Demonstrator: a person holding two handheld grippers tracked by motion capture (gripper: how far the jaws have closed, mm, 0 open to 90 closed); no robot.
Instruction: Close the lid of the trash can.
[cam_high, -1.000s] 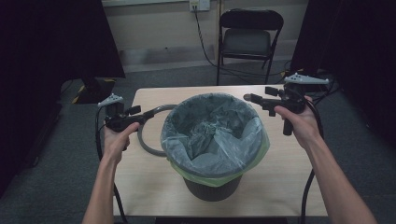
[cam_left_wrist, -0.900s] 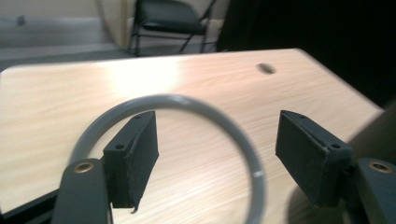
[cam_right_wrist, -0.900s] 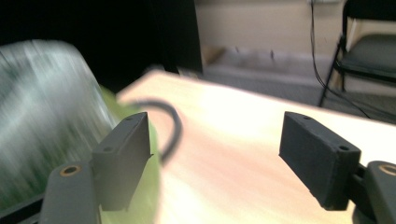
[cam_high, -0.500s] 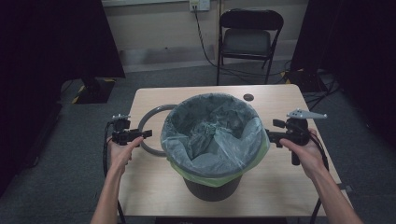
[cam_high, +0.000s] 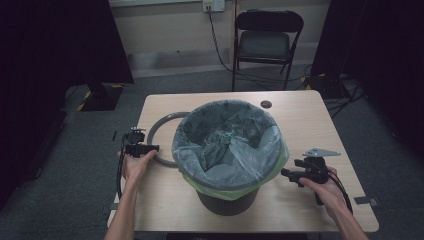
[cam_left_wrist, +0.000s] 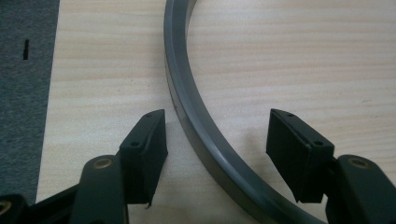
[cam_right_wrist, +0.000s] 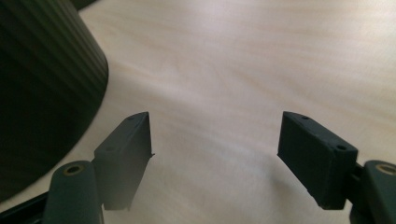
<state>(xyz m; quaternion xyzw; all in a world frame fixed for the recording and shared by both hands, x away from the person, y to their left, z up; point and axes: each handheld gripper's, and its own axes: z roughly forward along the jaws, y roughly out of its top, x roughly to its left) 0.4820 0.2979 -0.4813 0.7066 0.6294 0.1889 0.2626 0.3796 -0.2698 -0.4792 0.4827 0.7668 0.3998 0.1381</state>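
Note:
A dark bin (cam_high: 227, 202) lined with a pale green-edged bag (cam_high: 230, 145) stands mid-table. A grey plastic ring (cam_high: 155, 131) lies flat on the wood to its left, partly hidden behind the bin. My left gripper (cam_high: 154, 148) is low over the ring's near-left arc. In the left gripper view its jaws (cam_left_wrist: 218, 119) straddle the ring (cam_left_wrist: 180, 93); they have just been closing, with gaps still on both sides. My right gripper (cam_high: 286, 173) sits low at the bin's right. It is open (cam_right_wrist: 215, 116) over bare wood, with the ribbed bin wall (cam_right_wrist: 42, 84) to its left.
The light wooden table (cam_high: 300, 120) has a small dark round spot (cam_high: 266, 104) at the back right. A black folding chair (cam_high: 267, 40) stands behind the table, with cables on the floor nearby. Grey carpet surrounds the table.
Both hands have come down from bin-rim height to the tabletop. The left gripper dropped onto the ring's near arc; the right one sank toward me beside the bin's right side.

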